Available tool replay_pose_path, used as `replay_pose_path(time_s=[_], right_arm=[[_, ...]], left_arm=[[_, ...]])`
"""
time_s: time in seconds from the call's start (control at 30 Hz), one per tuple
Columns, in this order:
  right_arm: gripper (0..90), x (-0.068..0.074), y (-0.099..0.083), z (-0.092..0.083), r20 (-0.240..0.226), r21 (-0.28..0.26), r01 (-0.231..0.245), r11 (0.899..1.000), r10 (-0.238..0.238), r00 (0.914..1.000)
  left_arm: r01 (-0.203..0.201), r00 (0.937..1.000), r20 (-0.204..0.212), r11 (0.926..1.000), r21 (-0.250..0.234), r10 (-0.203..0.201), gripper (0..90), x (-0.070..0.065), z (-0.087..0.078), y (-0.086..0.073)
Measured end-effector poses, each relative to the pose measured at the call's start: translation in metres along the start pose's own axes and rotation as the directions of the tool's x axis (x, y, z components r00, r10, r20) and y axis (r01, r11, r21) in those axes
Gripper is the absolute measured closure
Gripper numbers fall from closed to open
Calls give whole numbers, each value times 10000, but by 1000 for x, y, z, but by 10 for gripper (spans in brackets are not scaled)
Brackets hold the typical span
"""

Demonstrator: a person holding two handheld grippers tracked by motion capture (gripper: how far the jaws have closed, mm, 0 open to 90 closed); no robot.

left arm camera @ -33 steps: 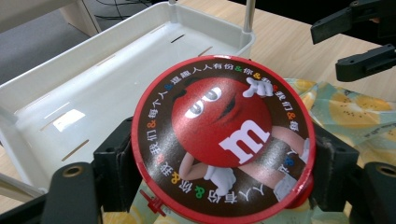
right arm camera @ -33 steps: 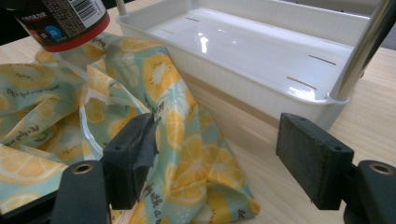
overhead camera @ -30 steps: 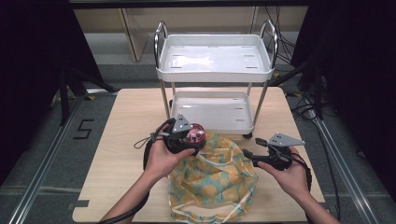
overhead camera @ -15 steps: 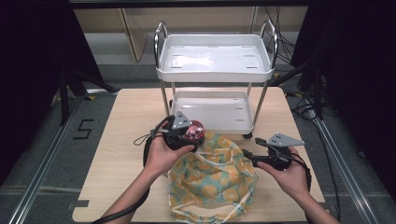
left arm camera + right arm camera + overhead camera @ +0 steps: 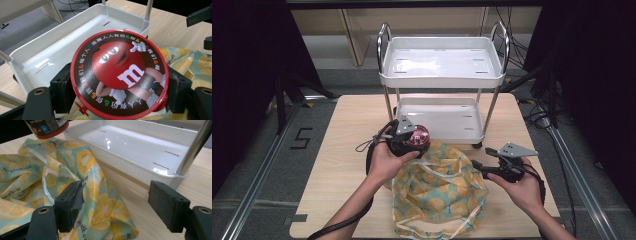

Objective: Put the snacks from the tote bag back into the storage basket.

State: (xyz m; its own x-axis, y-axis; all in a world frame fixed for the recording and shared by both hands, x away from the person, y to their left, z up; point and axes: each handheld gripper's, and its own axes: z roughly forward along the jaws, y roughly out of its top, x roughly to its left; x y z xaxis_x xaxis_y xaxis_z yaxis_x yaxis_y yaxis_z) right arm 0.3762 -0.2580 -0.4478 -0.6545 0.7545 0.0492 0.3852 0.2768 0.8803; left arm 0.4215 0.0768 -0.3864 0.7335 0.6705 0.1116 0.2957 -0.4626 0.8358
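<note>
My left claw (image 5: 117, 82) holds the tin (image 5: 117, 75) by its rim, above the bag (image 5: 439, 192); it looks rigid, slippery. My right claw (image 5: 120, 205) stands wide beside the soft bag.

Light falls from overhead onto my worktop (image 5: 347, 150), leaving it evenly bright in the middle of the high view, while both sides of that frame sink into near black. The white cart's top tray (image 5: 442, 62) carries soft glare patches. Along my left tongs (image 5: 117, 105) the red lid (image 5: 117, 75) is sharp and a little shiny, and the tray behind it goes soft. Along my right tongs (image 5: 112, 207) a strong white reflection sits on the lower tray (image 5: 140, 147), and the black pads at the bottom look slightly blurred.
</note>
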Motion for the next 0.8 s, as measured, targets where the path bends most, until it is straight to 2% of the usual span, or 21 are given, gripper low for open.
replay_pose_path(time_s=[0.03,0.07,0.1,0.13,0.17,0.23,0.3,0.37,0.4,0.43,0.47,0.5,0.57,0.63,0.67,0.7,0.73,0.77,0.8], right_arm=[[291,2,-1,0,-72,-25,-278,9996,278,9996],[291,0,0,0,116,-115,-14,9999,15,9999],[291,1,0,0,81,-34,-1,10000,1,10000],[291,0,0,1,23,-188,122,9997,-122,9999],[291,0,0,0,35,-156,158,9998,-158,9999],[290,0,1,0,13,-80,119,9999,-119,9999],[291,-1,0,0,133,-132,236,9996,-234,9996],[291,-1,0,0,141,-103,229,9997,-228,9996],[291,-1,0,0,150,-145,299,9994,-297,9994],[291,-1,0,0,132,-133,257,9996,-255,9996],[290,-1,0,0,124,-108,215,9997,-214,9997],[290,-1,0,0,122,-91,186,9998,-185,9998],[290,-1,0,0,151,-159,277,9995,-275,9995],[290,0,0,1,117,-137,220,9997,-218,9997],[290,3,0,0,-20,67,-146,9999,146,9999],[290,3,0,0,-68,88,-163,9998,163,9998],[291,1,0,1,46,-143,163,9998,-162,9999],[290,2,0,1,106,-146,46,9999,-45,9999],[290,1,0,1,134,-158,209,9997,-207,9997]], left_arm=[[-140,9999,-37,9997,190,141,253,1,-1,1],[-143,9999,-40,9998,161,143,254,2,0,0],[-14,10000,-24,10000,70,14,254,1,1,0],[12,10000,-36,10000,57,-12,253,1,1,0],[-103,9999,-55,9999,94,104,253,3,2,0],[17,9999,-103,10000,-18,-17,254,3,4,0],[-93,9999,-101,9999,131,94,253,5,4,1],[16,9999,-118,10000,-12,-16,254,6,6,1],[-30,9999,-115,10000,83,31,254,6,6,2],[-289,9968,-734,9994,165,300,253,9,4,3],[64,9998,-211,10000,35,-63,253,7,7,2],[255,9995,-210,9997,5,-255,253,6,8,2],[56,9997,-224,9999,112,-54,253,8,7,3],[22,9996,-281,9999,150,-18,253,10,7,3],[-344,9884,-1473,9993,154,363,254,14,5,4],[-920,9873,-1290,9957,126,929,254,18,5,5],[-1111,9887,-984,9935,247,1130,253,19,5,6],[-1138,9886,-972,9933,198,1152,253,20,5,5],[-1085,9888,-1009,9939,174,1097,254,21,6,5]])
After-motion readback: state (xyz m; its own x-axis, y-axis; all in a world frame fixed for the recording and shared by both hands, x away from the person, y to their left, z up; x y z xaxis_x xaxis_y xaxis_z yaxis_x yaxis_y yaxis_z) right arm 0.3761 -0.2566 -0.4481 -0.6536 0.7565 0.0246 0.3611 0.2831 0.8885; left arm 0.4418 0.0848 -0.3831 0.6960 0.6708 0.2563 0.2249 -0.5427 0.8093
